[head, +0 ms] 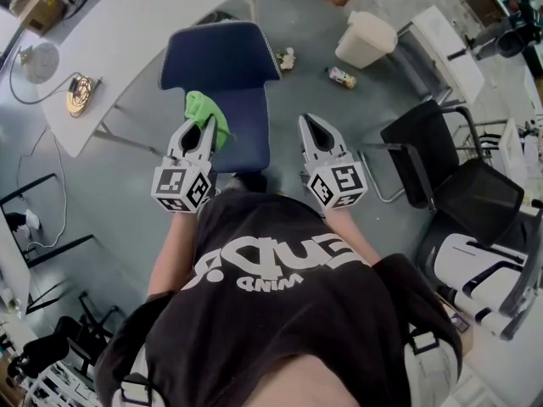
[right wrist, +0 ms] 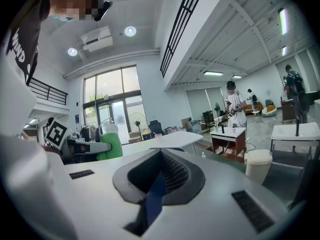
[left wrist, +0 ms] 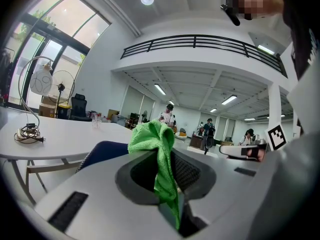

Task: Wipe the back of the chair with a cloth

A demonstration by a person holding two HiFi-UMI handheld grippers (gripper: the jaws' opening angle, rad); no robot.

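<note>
A blue chair stands in front of me, its backrest farther off and its seat nearer. My left gripper hovers over the seat's left side, shut on a green cloth. In the left gripper view the cloth bunches up out of the closed jaws, with the chair just behind. My right gripper is shut and holds nothing, beside the seat's right edge. In the right gripper view only a thin blue sliver of chair shows between its jaws.
A white table with a small fan runs along the far left behind the chair. A white bin and a bottle sit on the floor at the far right. Black chairs crowd the right side.
</note>
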